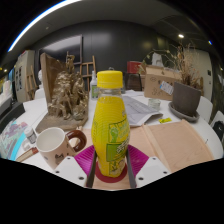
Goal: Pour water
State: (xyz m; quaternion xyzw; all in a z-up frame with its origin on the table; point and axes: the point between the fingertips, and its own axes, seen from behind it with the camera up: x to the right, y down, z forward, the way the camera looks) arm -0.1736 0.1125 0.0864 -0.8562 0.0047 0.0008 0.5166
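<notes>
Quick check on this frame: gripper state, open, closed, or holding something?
Gripper: closed on the yellow bottle, both pink pads pressing its lower sides; the bottle is upright, cap on.

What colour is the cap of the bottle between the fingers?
The cap is yellow, like the bottle below it; the gripper view shows it.

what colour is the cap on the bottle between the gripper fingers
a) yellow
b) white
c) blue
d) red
a: the bottle standing between the gripper fingers has a yellow cap that matches its yellow body, with a mug beside it on the table.
</notes>
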